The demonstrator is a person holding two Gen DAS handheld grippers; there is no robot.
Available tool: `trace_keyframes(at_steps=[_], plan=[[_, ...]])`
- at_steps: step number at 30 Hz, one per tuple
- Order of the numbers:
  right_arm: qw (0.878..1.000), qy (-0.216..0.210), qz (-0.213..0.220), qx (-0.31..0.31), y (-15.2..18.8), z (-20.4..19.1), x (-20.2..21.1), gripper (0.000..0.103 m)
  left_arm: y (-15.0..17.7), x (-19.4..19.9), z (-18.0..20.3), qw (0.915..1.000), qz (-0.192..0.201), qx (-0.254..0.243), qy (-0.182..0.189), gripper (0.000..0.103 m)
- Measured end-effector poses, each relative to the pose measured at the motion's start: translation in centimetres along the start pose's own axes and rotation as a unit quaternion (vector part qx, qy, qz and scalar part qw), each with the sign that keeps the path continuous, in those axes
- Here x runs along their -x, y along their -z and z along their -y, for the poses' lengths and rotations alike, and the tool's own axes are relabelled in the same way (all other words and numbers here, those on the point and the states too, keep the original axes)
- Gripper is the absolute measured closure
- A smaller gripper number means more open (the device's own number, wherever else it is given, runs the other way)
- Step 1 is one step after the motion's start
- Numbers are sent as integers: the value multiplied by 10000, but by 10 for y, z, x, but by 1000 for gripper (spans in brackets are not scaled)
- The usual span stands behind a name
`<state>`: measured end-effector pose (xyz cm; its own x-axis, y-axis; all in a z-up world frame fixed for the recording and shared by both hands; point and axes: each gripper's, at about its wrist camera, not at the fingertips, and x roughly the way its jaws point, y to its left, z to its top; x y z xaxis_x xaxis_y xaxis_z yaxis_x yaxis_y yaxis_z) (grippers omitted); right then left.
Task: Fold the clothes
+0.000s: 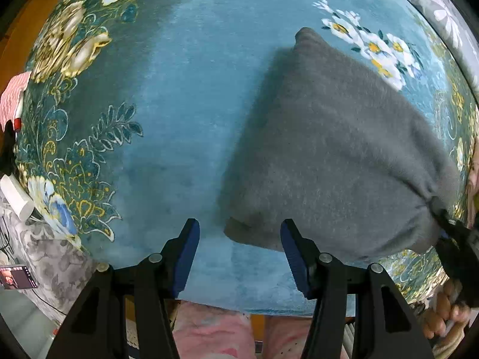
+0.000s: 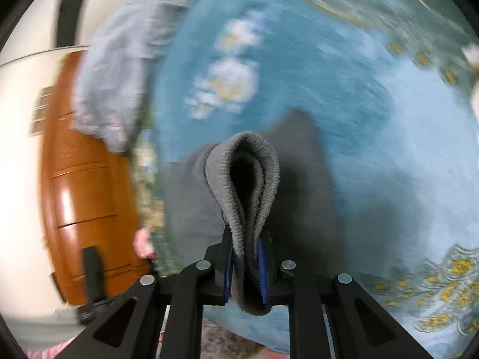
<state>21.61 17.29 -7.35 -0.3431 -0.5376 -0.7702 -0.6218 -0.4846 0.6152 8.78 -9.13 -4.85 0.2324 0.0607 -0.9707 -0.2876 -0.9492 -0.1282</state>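
The left gripper [image 1: 239, 233] hovers with jaws apart beside the grey garment [image 1: 338, 155] on the blue floral surface [image 1: 185, 104]; the right gripper [image 2: 245, 257] is clamped on its ribbed hem, seemingly mid-swing; the fold should land edge-aligned.

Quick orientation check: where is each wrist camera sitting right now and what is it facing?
Left wrist: above the blue floral blanket, looking down; open left gripper in front, person's hand at right.
Right wrist: low, blurred, looking along the right gripper shut on the grey garment; wooden furniture at left.
Shared: the grey garment and blanket.
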Motion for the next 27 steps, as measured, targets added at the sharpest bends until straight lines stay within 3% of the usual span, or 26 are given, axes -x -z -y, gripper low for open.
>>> trace_keyframes(at_steps=[2,4,9,12,15,18,20,23,27], plan=[[9992,252,-147,-255,-1,16,-15,88,2,-1,2,10000,-23,-6,-3,46],[9990,167,-60,-421,0,18,-14,87,2,0,4,10000,12,-45,21,46],[9982,592,-105,31,1,2,3,80,-8,5,11,9995,197,-264,-15,46],[9950,934,291,192,-3,-4,31,80,-22,11,17,9983,402,-381,170,46],[9940,817,553,480,-12,-27,41,80,-33,14,29,9960,513,-565,458,46],[9931,595,304,963,-19,-56,24,80,-43,13,47,9920,553,-903,683,46],[9899,683,107,1236,-23,-71,1,80,-49,10,61,9886,571,-1166,764,46],[9875,1111,85,1115,-34,-63,-21,79,-62,0,75,9846,615,-1512,630,46],[9889,1267,-150,767,-45,-36,-45,82,-81,-28,78,9857,466,-1573,388,46]])
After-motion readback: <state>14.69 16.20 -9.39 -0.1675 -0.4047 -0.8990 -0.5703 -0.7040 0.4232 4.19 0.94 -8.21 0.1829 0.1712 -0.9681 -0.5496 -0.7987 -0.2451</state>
